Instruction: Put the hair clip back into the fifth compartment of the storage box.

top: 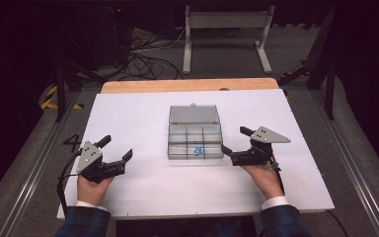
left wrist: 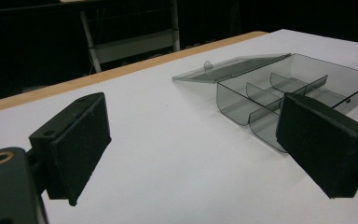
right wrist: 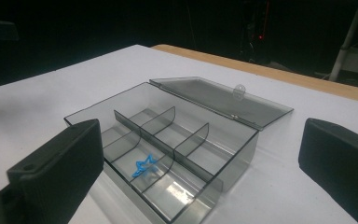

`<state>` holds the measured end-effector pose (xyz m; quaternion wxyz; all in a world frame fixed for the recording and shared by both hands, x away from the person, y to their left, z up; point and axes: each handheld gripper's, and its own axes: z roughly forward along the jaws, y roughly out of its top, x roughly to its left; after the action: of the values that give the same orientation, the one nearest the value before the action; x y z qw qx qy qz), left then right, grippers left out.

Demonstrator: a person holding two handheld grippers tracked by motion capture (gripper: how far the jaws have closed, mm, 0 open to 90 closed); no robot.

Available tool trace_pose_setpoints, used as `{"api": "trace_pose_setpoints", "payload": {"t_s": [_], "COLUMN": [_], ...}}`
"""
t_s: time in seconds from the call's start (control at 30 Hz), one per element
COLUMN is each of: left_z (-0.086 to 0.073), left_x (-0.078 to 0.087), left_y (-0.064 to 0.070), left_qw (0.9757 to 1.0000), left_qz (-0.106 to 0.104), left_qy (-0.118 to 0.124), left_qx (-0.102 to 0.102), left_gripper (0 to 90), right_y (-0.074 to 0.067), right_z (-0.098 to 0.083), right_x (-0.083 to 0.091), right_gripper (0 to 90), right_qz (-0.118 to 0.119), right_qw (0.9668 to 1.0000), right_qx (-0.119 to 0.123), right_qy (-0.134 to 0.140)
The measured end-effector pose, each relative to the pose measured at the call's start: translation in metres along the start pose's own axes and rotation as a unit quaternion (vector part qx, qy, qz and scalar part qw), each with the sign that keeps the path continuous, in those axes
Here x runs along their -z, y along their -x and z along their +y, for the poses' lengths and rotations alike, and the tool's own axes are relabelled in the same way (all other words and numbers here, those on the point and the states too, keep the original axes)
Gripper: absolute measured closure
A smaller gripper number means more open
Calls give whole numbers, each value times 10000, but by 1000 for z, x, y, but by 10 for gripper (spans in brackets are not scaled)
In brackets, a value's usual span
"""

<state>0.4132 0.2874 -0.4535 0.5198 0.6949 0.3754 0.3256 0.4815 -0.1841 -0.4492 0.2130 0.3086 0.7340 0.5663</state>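
Table (top: 138, 192) bare around open box (top: 195, 140), grippers apart.

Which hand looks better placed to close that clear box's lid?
Probably the right. Its tool sits open right beside the box; the left tool rests farther off. The lid lies flat behind.

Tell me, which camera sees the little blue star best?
The right gripper view: the blue star lies close and clear there, in a middle compartment of the open box. The high view shows it as a small blue speck in the front row. In the left gripper view I cannot make it out.
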Motion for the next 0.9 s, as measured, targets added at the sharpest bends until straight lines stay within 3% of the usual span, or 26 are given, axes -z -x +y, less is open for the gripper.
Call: {"api": "trace_pose_setpoints", "payload": {"t_s": [0.9], "left_z": [0], "left_x": [1], "left_y": [-1], "left_qw": [10000], "left_qz": [-11], "left_qy": [3], "left_qx": [20], "left_gripper": [105], "right_y": [17], "right_z": [-10], "right_x": [27], "right_gripper": [5], "right_qz": [-247], "right_qw": [9996], "right_qx": [-110], "right_qy": [56]}}
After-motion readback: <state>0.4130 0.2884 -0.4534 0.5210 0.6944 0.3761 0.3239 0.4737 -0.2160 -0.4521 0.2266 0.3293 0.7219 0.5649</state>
